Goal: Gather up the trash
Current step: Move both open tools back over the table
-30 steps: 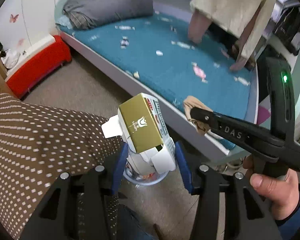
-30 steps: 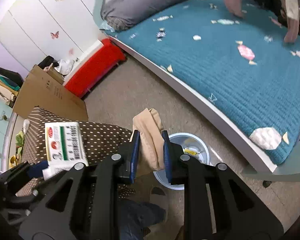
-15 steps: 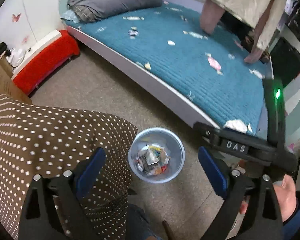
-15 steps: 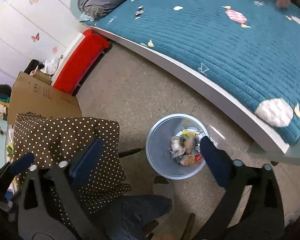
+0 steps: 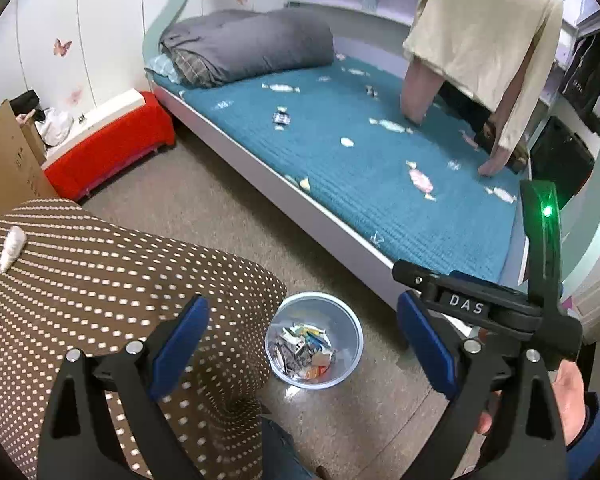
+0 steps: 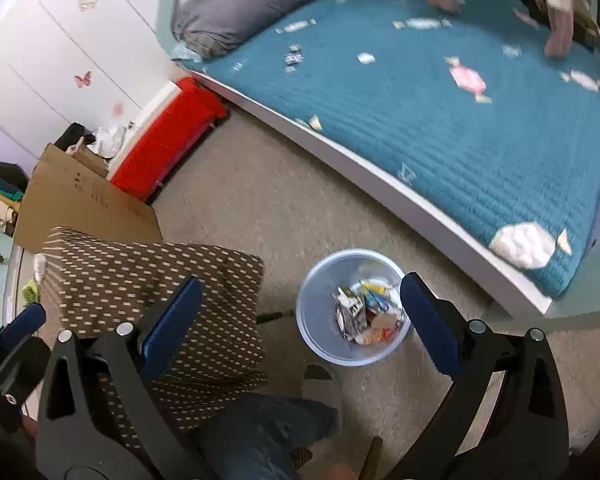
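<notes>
Beside the bed, a trash-filled bin sits under both empty, wide-open hand-held grippers.

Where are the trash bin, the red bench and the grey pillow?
trash bin (image 5: 354, 332), left wrist view, right rim
red bench (image 5: 112, 152), left wrist view, front side
grey pillow (image 6: 256, 0), right wrist view, middle of the top

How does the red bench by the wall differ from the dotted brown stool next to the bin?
The red bench is plain red with a white top; the brown stool is covered in white dots. The bench is long and low against the wall; the stool looks squarer and sits beside the bin. Both stand on the floor with fabric covers.
</notes>
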`<control>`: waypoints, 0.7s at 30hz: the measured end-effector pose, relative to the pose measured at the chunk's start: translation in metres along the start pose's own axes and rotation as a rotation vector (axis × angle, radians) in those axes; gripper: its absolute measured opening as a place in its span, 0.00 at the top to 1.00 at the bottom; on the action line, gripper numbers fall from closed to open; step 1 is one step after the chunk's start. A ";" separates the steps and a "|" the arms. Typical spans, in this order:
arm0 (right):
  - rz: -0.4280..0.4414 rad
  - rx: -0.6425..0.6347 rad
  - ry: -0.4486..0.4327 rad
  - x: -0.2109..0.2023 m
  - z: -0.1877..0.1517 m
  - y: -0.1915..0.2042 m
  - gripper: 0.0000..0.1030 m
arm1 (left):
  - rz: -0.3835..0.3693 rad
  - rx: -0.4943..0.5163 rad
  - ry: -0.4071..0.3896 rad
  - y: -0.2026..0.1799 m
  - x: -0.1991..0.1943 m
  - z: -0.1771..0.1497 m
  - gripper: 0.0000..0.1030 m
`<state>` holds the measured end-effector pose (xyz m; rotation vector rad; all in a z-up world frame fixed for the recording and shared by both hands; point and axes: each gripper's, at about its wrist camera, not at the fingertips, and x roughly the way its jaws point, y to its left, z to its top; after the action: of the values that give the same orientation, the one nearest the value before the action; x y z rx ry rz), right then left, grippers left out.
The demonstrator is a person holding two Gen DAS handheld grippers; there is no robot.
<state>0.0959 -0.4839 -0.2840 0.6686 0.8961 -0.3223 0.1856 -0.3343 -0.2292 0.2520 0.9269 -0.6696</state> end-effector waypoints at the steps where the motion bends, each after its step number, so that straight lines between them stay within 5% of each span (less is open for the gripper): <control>1: 0.002 -0.016 -0.014 -0.008 0.002 0.008 0.06 | 0.005 -0.003 -0.015 0.003 -0.009 0.000 0.10; 11: 0.068 -0.187 -0.135 -0.074 0.006 0.101 0.06 | 0.080 -0.051 -0.153 0.048 -0.088 -0.015 0.09; 21: 0.170 -0.378 -0.154 -0.091 -0.021 0.215 0.06 | 0.232 -0.192 -0.235 0.134 -0.155 -0.053 0.08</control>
<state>0.1412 -0.3091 -0.1341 0.3606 0.7217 -0.0463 0.1704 -0.1404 -0.1462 0.1046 0.7174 -0.3835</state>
